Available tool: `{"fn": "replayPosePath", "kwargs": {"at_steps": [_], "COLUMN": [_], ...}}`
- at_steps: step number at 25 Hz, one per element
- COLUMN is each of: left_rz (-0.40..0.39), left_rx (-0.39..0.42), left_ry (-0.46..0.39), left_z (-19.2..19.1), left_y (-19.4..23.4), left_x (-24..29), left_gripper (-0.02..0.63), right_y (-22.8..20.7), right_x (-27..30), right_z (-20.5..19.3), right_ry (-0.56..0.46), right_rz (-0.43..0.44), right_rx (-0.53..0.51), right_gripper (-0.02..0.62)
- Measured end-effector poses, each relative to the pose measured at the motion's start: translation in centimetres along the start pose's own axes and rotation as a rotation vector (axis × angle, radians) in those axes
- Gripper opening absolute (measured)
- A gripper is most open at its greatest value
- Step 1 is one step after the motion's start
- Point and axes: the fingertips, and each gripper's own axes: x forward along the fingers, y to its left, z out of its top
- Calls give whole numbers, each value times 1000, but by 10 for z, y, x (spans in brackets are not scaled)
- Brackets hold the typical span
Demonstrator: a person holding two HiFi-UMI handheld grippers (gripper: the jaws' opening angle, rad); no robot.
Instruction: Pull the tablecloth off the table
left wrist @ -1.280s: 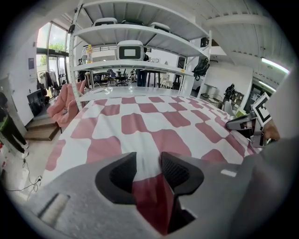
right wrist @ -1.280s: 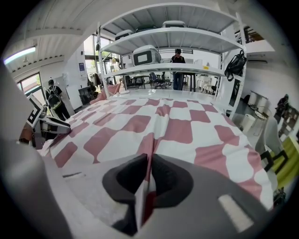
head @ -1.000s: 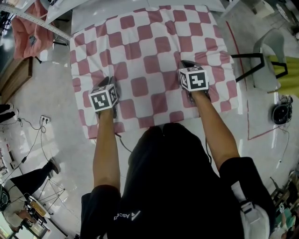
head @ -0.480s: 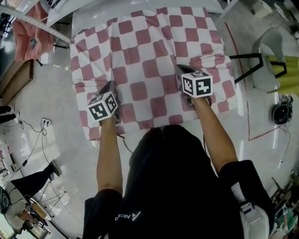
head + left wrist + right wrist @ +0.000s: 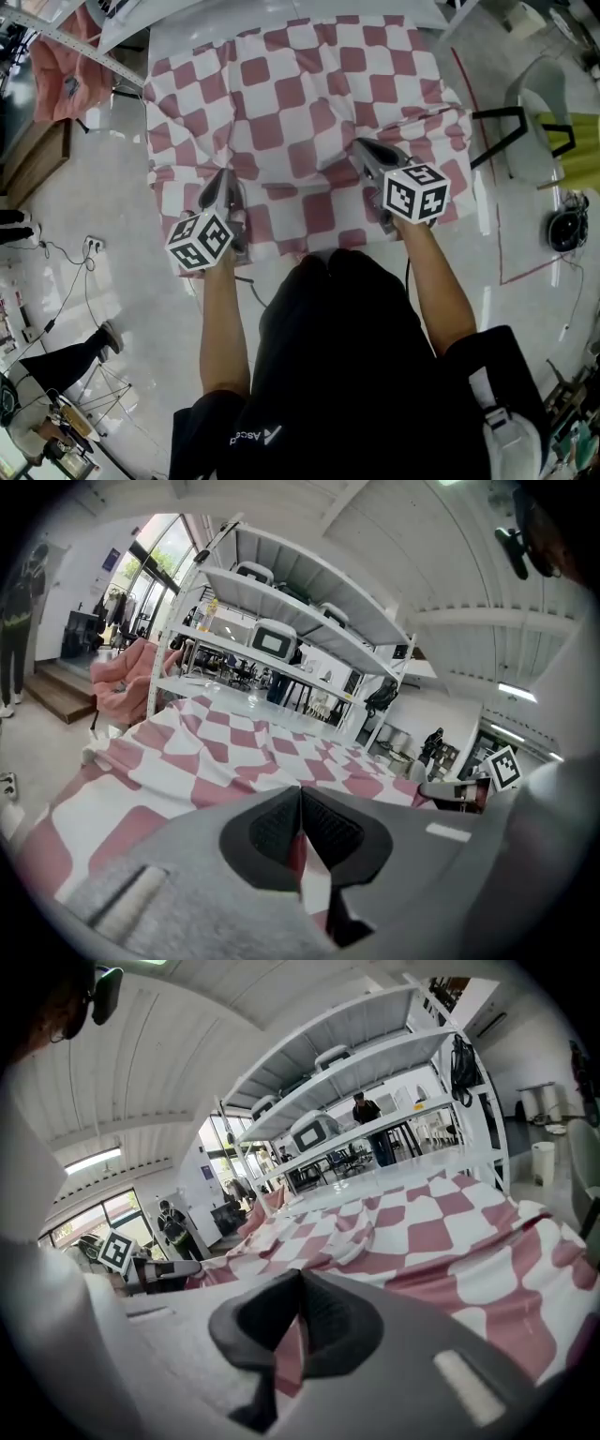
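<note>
The red-and-white checked tablecloth (image 5: 309, 84) covers the white table (image 5: 187, 23), and its near edge is lifted and creased. My left gripper (image 5: 225, 180) is shut on the near left part of the cloth, with a fold pinched between the black pads (image 5: 267, 827). My right gripper (image 5: 363, 150) is shut on the near right part in the same way, cloth showing between its pads (image 5: 328, 1321). From both grips, wrinkles run away across the tablecloth (image 5: 234, 747) (image 5: 422, 1232). Each gripper points slightly downward over the near edge.
A pink fabric (image 5: 56, 66) hangs by a metal rail at the upper left. A chair (image 5: 539, 112) stands right of the table beside a red floor line (image 5: 487, 187). Cables (image 5: 66, 262) lie on the floor at left. White shelving (image 5: 281, 602) stands behind the table.
Both grippers have risen and come back toward the person with the cloth's near edge. The cloth has bunched up, and wrinkles have formed around both grips.
</note>
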Motion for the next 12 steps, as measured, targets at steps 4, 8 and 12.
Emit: {"fn": "replayPosePath", "kwargs": {"at_steps": [4, 8, 12], "left_rz": [-38, -65, -79], "left_rx": [-16, -52, -89], "left_ry": [-96, -180, -268], "left_z": [11, 42, 55], "left_y": [-16, -25, -42], "left_x": [-26, -43, -77], "left_gripper": [12, 12, 12], "right_y": [27, 45, 65], "right_x": [-24, -38, -68], "right_z": [8, 38, 54], "right_ry": [-66, -117, -156], "right_rz": [86, 149, 219], "right_rx": [-32, -35, -47], "right_gripper": [3, 3, 3]}}
